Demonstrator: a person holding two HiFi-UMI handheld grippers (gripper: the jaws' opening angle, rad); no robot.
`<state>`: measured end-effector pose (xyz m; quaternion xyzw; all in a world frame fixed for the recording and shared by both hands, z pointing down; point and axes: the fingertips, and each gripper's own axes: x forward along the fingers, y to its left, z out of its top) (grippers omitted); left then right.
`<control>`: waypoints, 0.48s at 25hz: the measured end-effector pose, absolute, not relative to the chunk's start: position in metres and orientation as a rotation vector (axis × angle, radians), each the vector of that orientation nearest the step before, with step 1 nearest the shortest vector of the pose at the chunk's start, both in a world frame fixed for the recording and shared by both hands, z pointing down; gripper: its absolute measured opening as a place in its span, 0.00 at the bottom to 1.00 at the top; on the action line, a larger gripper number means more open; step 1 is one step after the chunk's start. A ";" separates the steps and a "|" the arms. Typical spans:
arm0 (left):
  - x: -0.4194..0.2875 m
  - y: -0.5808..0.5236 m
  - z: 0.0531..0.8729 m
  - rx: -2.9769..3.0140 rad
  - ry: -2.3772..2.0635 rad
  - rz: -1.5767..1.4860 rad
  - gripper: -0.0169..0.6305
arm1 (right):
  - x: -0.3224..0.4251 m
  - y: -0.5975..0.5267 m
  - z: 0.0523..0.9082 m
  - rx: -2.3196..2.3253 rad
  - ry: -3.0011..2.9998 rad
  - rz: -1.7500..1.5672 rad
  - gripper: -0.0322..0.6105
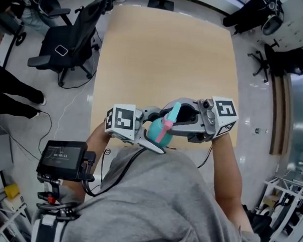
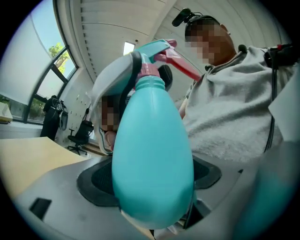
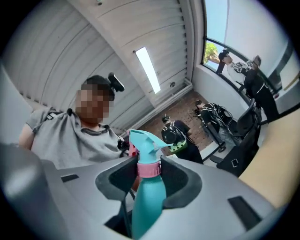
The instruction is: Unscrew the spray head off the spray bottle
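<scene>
I hold a teal spray bottle (image 1: 155,132) above the near edge of the table, close to the person's chest. My left gripper (image 1: 149,136) is shut on the bottle's wide body (image 2: 152,159), whose sides fill the gap between the jaws. The bottle's neck points up and away, ending in a pink collar (image 2: 149,70), a teal spray head (image 2: 154,49) and a pink trigger (image 2: 182,65). My right gripper (image 1: 174,121) comes in from the right. In the right gripper view its pads (image 3: 180,176) press on both sides of the pink collar (image 3: 149,169), just under the spray head (image 3: 143,143).
A light wooden table (image 1: 164,58) stretches ahead. A black office chair (image 1: 70,39) stands at its left, with a person's legs (image 1: 12,92) further left. A small screen device (image 1: 63,159) hangs at the person's left hip. More chairs (image 1: 256,15) stand at the far right.
</scene>
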<state>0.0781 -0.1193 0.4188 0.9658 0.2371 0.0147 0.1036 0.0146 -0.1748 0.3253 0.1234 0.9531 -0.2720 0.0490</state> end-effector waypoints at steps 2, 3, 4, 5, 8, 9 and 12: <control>0.082 -0.125 0.422 2.873 0.618 0.074 0.68 | 0.017 -0.175 0.330 0.286 2.966 -0.776 0.29; 0.084 -0.127 0.424 2.886 0.584 0.092 0.68 | 0.019 -0.176 0.332 0.239 2.984 -0.761 0.29; 0.086 -0.129 0.426 2.898 0.549 0.109 0.68 | 0.020 -0.179 0.334 0.185 2.994 -0.750 0.29; 0.088 -0.131 0.429 2.910 0.512 0.127 0.68 | 0.022 -0.182 0.335 0.127 2.999 -0.741 0.29; 0.094 -0.140 0.446 2.961 0.389 0.211 0.68 | 0.029 -0.192 0.333 -0.038 2.991 -0.698 0.29; 0.096 -0.143 0.453 2.983 0.348 0.251 0.68 | 0.033 -0.196 0.329 -0.085 2.981 -0.680 0.29; 0.098 -0.155 0.478 3.053 0.203 0.370 0.68 | 0.045 -0.208 0.316 -0.215 2.950 -0.621 0.29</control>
